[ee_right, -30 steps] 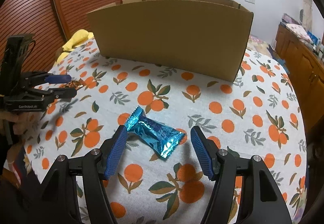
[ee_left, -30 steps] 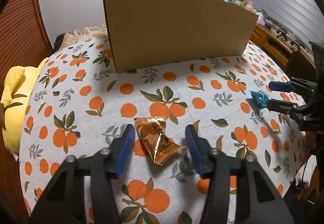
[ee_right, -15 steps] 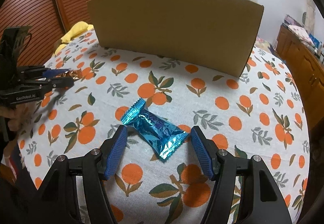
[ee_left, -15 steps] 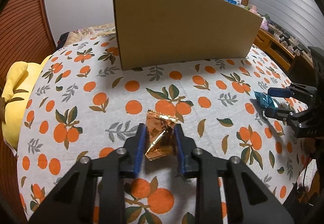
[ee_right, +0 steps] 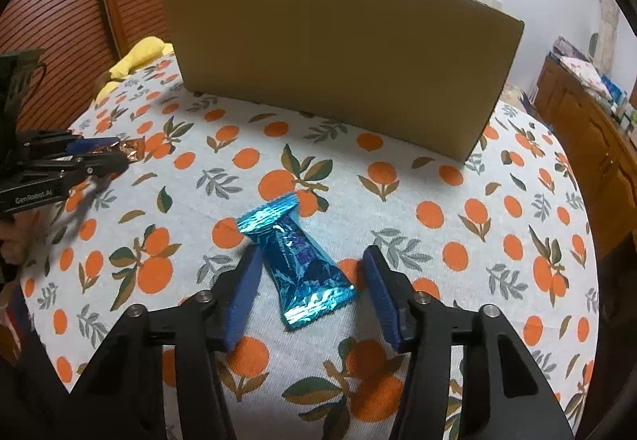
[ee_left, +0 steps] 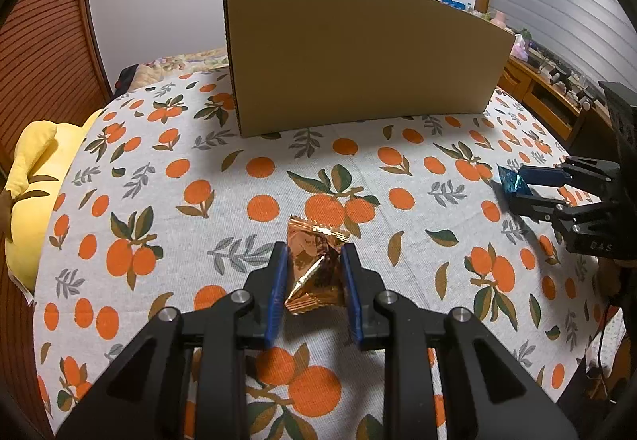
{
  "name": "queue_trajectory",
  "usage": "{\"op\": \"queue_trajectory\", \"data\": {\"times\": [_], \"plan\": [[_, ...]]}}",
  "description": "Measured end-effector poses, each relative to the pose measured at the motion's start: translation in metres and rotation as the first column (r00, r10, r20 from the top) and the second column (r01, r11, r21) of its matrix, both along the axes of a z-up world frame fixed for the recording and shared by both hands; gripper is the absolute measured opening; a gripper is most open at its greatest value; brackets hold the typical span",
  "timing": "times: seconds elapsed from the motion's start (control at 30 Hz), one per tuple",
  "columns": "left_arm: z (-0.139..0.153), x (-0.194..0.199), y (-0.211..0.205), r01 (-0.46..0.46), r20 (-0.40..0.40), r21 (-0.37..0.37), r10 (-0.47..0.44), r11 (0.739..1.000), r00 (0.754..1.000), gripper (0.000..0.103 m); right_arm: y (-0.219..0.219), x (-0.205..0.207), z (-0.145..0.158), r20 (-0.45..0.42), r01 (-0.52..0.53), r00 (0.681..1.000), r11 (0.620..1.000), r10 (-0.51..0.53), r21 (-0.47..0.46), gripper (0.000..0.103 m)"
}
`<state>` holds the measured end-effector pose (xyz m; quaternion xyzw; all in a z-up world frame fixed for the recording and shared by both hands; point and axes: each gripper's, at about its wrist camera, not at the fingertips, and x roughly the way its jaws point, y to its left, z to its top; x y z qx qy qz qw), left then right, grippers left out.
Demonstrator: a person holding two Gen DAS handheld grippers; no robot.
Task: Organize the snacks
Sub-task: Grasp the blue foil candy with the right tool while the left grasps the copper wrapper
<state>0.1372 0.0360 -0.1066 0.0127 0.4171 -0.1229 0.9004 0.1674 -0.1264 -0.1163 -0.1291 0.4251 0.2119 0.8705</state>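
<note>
Left gripper (ee_left: 311, 273) is clamped on the copper pack (ee_left: 314, 271), both blue pads pressed into its creased foil, and from the right wrist view the pack looks lifted just clear of the cloth (ee_left: 167, 201). Right gripper (ee_right: 308, 287) sits wide apart around the blue pack (ee_right: 296, 261); the left pad touches the wrapper, the right pad stands off with a gap, so nothing is gripped there yet and that pack lies flat on the cloth. Both snacks are well short of the box (ee_left: 358, 58), which stands upright at the far side; its inside is hidden behind the near wall, so what it already holds cannot be told. My read: early going, one snack secured, one merely framed. Left to do: close on the blue pack, then carry both over the wall and drop them in
</note>
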Motion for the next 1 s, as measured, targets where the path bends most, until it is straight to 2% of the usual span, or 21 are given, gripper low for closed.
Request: {"op": "queue_trajectory", "data": {"times": [0.13, 0.27, 0.73, 1.0], "plan": [[0.000, 0.000, 0.000, 0.000, 0.000, 0.000, 0.000, 1.000, 1.000, 0.025, 0.000, 0.001, 0.002, -0.004, -0.011, 1.000, 1.000, 0.011, 0.006, 0.029], [0.000, 0.000, 0.000, 0.000, 0.000, 0.002, 0.000, 1.000, 1.000, 0.025, 0.000, -0.001, 0.003, -0.008, -0.016, 1.000, 1.000, 0.016, 0.026, 0.022], [0.000, 0.000, 0.000, 0.000, 0.002, 0.004, 0.000, 1.000, 1.000, 0.025, -0.011, 0.004, 0.003, -0.021, 0.044, 0.999, 0.996, -0.042, 0.075, 0.022], [0.002, -0.002, -0.003, 0.010, 0.002, -0.003, -0.010, 1.000, 1.000, 0.022, -0.010, -0.001, 0.010, 0.031, 0.043, 0.998, 0.997, -0.045, 0.058, 0.021]]}}
